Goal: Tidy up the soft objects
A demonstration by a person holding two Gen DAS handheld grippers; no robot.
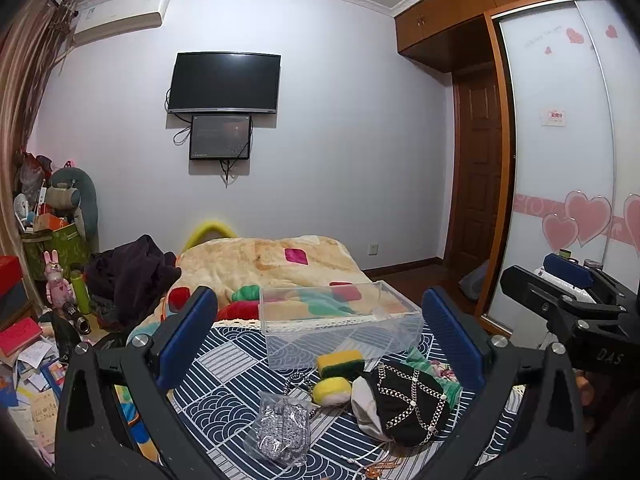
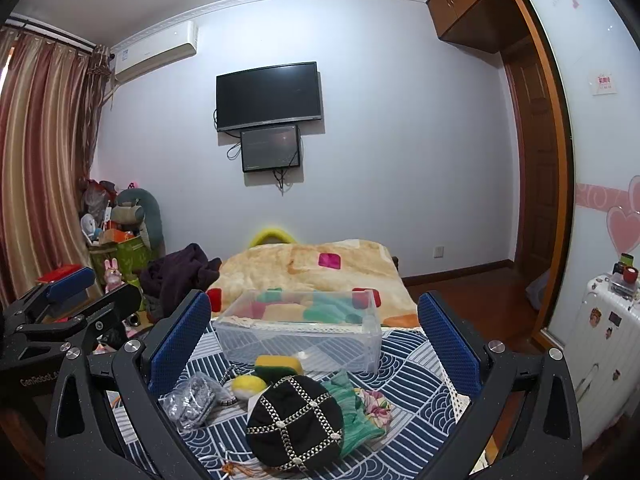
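Note:
A clear plastic bin (image 1: 340,322) (image 2: 298,330) stands empty on the bed's blue patterned cloth (image 1: 224,396). In front of it lie a yellow-green sponge (image 1: 340,362) (image 2: 279,365), a yellow-white soft ball (image 1: 332,390) (image 2: 249,386), a black cap with chain trim (image 1: 408,404) (image 2: 296,420), a green floral cloth (image 2: 360,408) and a bag of silver pieces (image 1: 280,428) (image 2: 192,400). My left gripper (image 1: 320,336) is open and empty above them. My right gripper (image 2: 316,336) is open and empty too; it also shows at the right of the left wrist view (image 1: 568,292).
A beige patterned blanket (image 1: 276,268) lies behind the bin, dark clothes (image 1: 132,272) to its left. Clutter, boxes and toys fill the floor at left (image 1: 48,300). A white suitcase (image 2: 600,352) and a sliding wardrobe (image 1: 560,140) stand at right.

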